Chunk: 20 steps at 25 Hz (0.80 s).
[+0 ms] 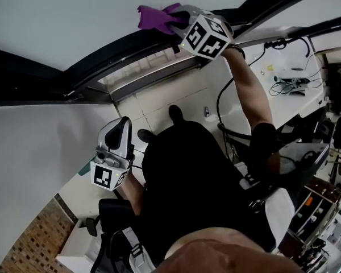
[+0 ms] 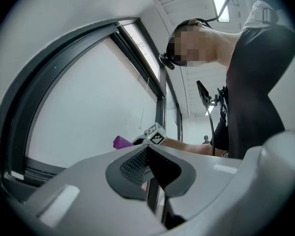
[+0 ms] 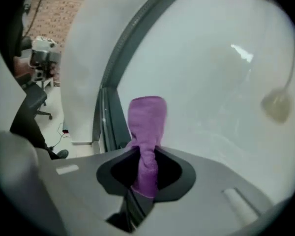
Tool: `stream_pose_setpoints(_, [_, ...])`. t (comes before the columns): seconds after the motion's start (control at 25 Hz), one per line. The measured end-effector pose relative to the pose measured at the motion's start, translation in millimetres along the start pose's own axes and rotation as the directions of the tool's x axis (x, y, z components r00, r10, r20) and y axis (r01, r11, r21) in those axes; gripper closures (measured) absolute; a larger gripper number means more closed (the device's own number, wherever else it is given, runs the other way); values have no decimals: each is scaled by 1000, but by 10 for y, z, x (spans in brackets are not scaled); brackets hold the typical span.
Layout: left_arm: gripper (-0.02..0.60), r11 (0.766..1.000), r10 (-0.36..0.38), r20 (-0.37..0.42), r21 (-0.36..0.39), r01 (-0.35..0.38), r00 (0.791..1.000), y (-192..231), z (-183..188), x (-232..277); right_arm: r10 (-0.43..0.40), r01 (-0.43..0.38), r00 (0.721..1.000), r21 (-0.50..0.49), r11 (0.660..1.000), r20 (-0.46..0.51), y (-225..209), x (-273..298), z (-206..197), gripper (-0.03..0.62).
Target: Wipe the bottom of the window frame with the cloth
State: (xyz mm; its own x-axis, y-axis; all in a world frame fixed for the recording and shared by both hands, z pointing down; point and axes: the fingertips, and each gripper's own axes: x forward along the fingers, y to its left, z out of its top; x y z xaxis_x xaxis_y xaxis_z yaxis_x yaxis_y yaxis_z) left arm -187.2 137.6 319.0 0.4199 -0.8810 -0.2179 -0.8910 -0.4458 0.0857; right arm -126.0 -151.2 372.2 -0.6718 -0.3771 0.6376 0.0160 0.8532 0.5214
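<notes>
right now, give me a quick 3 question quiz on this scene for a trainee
1. True or false: the left gripper holds the cloth.
2. Pick one. The cloth is: A green, B purple, C white.
3. Fill in: the left gripper's jaws are ___, with nothing between them.

Key: 1 false, the right gripper is shut on the cloth. 2 B. 3 together.
</notes>
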Motion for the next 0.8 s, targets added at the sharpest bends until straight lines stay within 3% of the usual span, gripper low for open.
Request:
stream_pose_setpoints(0.08, [580, 1000, -22, -14, 1, 22, 1000, -111, -9, 113, -14, 14, 1000, -24, 1000, -26, -62, 269, -165, 525])
stream_pose_setpoints(0.16, [580, 999, -37, -29, 2, 37, 999, -201, -33, 192, 46, -49, 999, -124, 991, -30, 128, 259, -296, 531])
stream_pose_setpoints(0.24, [580, 999, -41, -42, 0, 41, 998, -211, -74, 249, 186, -187, 982, -247, 951, -26, 488, -63, -393, 530])
stream_pose_setpoints(0.28, [580, 999, -36, -50, -4, 36, 998, -196, -106, 266, 283, -278, 959, -282, 918, -25, 715, -271, -450, 528])
stream_pose_setpoints(0.36, [580, 1000, -21, -67, -12, 20, 998, -161, -165, 273, 449, -431, 893, -257, 865, 15, 1155, -593, -592, 528])
stream_pose_setpoints(0.44, [580, 1000, -9, -73, -18, 8, 997, -128, -191, 289, 472, -467, 866, -69, 881, 164, 1431, -558, -737, 526])
stream_pose_setpoints(0.48, [580, 1000, -9, -78, -21, 7, 997, -118, -197, 308, 413, -456, 867, 113, 882, 277, 1492, -402, -794, 526])
stream_pose_setpoints(0.52, [580, 1000, -11, -83, -21, 9, 996, -117, -195, 336, 310, -454, 863, 342, 823, 400, 1515, -212, -830, 526])
stream_pose_setpoints(0.56, [580, 1000, -16, -88, -19, 14, 996, -127, -182, 372, 174, -481, 840, 556, 678, 514, 1512, -44, -836, 526])
stream_pose_setpoints(0.6, [580, 1000, -22, -91, -16, 20, 996, -145, -166, 412, 23, -537, 797, 691, 485, 604, 1485, 71, -815, 526])
stream_pose_setpoints(0.64, [580, 1000, -28, -92, -12, 27, 995, -167, -154, 452, -123, -590, 749, 740, 323, 651, 1431, 141, -787, 526])
stream_pose_setpoints(0.68, [580, 999, -35, -94, -9, 34, 995, -186, -153, 486, -245, -611, 713, 753, 244, 657, 1347, 191, -771, 526])
stream_pose_setpoints(0.72, [580, 999, -42, -97, -6, 42, 994, -202, -160, 512, -337, -595, 690, 767, 239, 641, 1235, 235, -764, 526])
stream_pose_setpoints(0.8, [580, 998, -58, -108, -5, 58, 992, -230, -193, 534, -457, -501, 662, 805, 318, 593, 957, 300, -732, 526])
